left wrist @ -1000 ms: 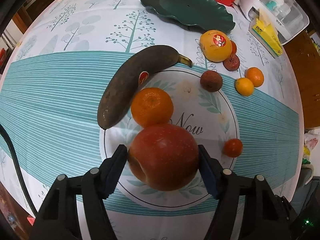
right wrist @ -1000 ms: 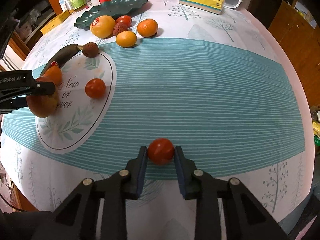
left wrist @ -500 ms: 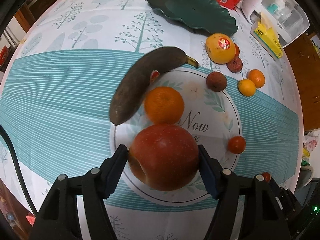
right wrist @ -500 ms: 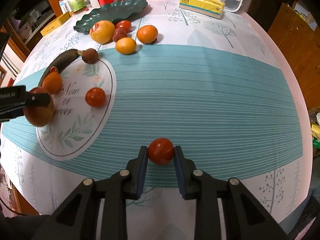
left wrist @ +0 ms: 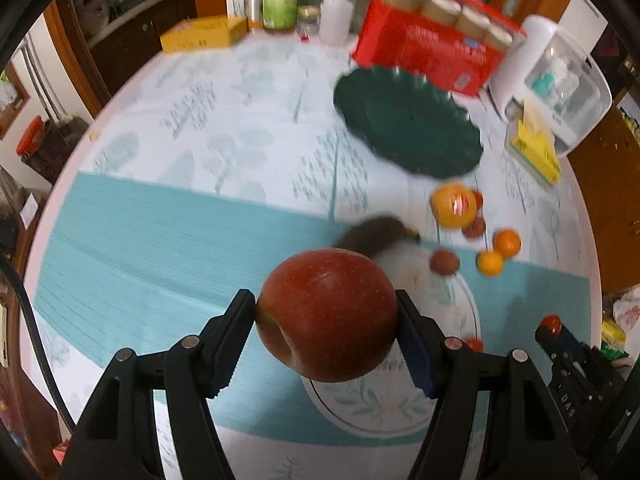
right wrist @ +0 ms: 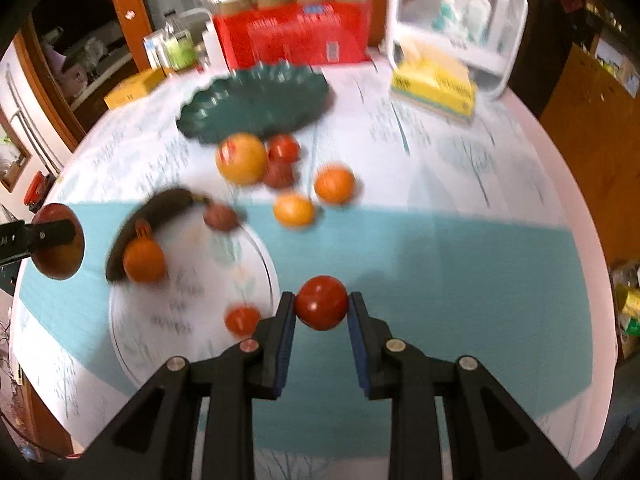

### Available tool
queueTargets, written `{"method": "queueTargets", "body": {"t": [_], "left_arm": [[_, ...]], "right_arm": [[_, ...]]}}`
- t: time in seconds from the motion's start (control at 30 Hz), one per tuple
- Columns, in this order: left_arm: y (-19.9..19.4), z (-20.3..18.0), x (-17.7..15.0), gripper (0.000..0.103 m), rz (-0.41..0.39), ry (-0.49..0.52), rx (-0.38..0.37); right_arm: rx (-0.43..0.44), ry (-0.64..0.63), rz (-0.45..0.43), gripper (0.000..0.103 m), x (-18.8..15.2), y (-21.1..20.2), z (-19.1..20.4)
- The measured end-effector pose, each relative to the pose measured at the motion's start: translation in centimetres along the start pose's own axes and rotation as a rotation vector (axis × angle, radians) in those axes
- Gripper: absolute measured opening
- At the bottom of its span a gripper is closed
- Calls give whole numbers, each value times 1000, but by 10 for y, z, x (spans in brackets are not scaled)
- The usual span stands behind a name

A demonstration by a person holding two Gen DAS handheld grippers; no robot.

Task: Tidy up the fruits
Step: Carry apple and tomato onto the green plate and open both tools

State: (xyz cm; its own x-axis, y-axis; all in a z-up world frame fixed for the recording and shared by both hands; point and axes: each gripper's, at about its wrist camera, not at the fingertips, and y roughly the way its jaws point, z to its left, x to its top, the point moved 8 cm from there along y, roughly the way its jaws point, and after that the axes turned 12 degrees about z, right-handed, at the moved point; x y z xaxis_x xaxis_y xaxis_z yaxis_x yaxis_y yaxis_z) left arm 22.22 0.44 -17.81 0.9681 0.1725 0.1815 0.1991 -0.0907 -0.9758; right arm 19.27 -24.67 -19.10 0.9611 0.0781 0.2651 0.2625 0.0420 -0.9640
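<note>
The left gripper (left wrist: 326,316) is clamped on a big red apple (left wrist: 326,314), held up above the desk (left wrist: 160,240). The right gripper (right wrist: 322,308) is closed on a small tomato (right wrist: 322,303), also lifted off the desk.

Beyond them lies a round white mat (right wrist: 192,320) with a leaf pattern; its lettering is too blurred to read. On it sit one orange (right wrist: 143,260) and one tomato (right wrist: 241,319), with a dark banana (right wrist: 160,216) touching the orange and a brown lychee-like fruit (right wrist: 220,217) at the mat's far edge.

Farther back a green scalloped plate (right wrist: 256,104) holds nothing. Just before it cluster a large yellow-orange fruit (right wrist: 241,158) with a red sticker, two dark red fruits (right wrist: 283,149), and two small oranges (right wrist: 334,184).

At the desk's far end stand a red box (right wrist: 292,36) topped by four jars, a yellow tissue pack (right wrist: 434,88), and a white container (right wrist: 456,12).
</note>
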Motion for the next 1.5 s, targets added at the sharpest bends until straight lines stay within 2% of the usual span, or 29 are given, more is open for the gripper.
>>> {"method": "queueTargets", "body": {"t": [0.23, 0.43, 0.77, 0.87, 1.17, 1.27, 1.5], "left_arm": [[-29, 7, 52, 68, -110, 6, 12], [-37, -2, 97, 68, -171, 17, 2], [-23, -27, 159, 68, -236, 14, -26], [-7, -36, 165, 68, -240, 21, -50], [61, -66, 178, 68, -160, 71, -112], [81, -71, 179, 68, -123, 64, -163], [108, -77, 181, 68, -99, 70, -208]], "right_arm": [[19, -34, -124, 26, 70, -19, 13], [32, -67, -219, 26, 125, -31, 25], [70, -119, -264, 27, 190, -15, 40], [98, -127, -244, 27, 198, 1, 43], [173, -182, -137, 27, 204, 60, 56], [202, -182, -113, 27, 204, 79, 58], [208, -162, -88, 27, 203, 102, 55]]}}
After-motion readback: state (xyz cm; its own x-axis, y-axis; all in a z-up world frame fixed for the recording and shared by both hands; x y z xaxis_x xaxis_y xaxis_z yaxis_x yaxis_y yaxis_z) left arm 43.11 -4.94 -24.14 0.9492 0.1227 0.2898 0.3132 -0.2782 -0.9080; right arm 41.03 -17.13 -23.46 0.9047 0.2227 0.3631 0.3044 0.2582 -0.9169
